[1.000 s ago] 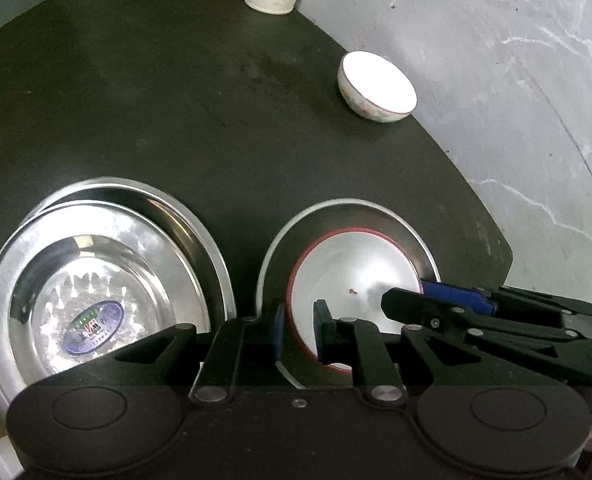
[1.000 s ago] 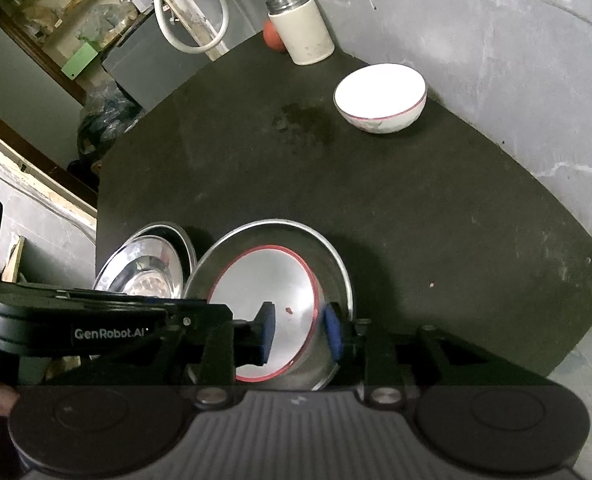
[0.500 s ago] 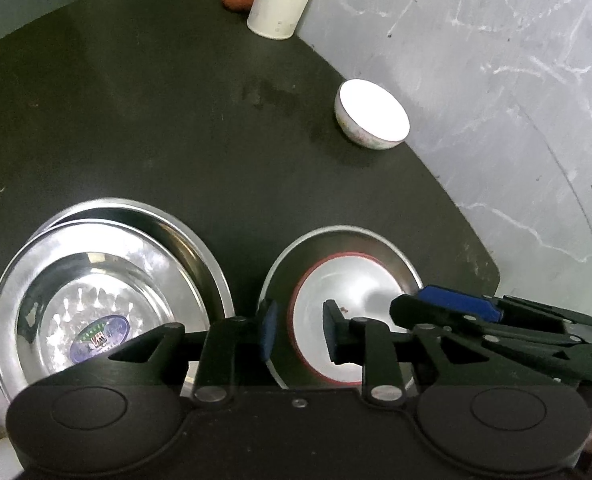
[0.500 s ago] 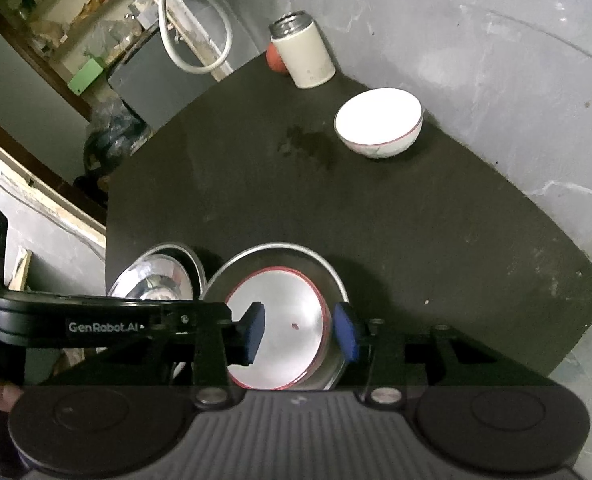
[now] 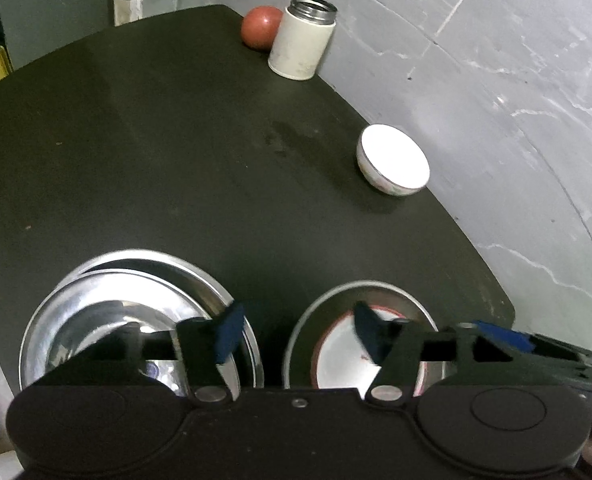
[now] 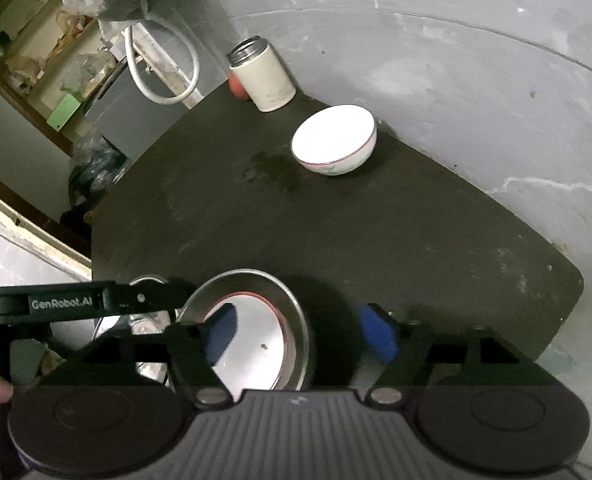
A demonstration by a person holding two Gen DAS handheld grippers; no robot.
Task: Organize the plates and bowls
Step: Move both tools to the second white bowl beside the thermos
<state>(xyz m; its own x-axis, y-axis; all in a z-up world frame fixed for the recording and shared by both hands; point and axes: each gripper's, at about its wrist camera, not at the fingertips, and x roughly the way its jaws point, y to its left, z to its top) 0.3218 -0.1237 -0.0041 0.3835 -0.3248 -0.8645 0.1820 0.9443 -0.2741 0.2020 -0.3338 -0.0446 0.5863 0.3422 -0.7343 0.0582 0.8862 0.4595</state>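
Below, red-rimmed plate (image 6: 255, 336) under spread right gripper (image 6: 302, 334) fingers (image 6: 378, 334), untouched

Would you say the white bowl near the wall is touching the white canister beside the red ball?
Apart. The right wrist view shows bare dark table between the white bowl and the white canister; the left wrist view shows the same gap.
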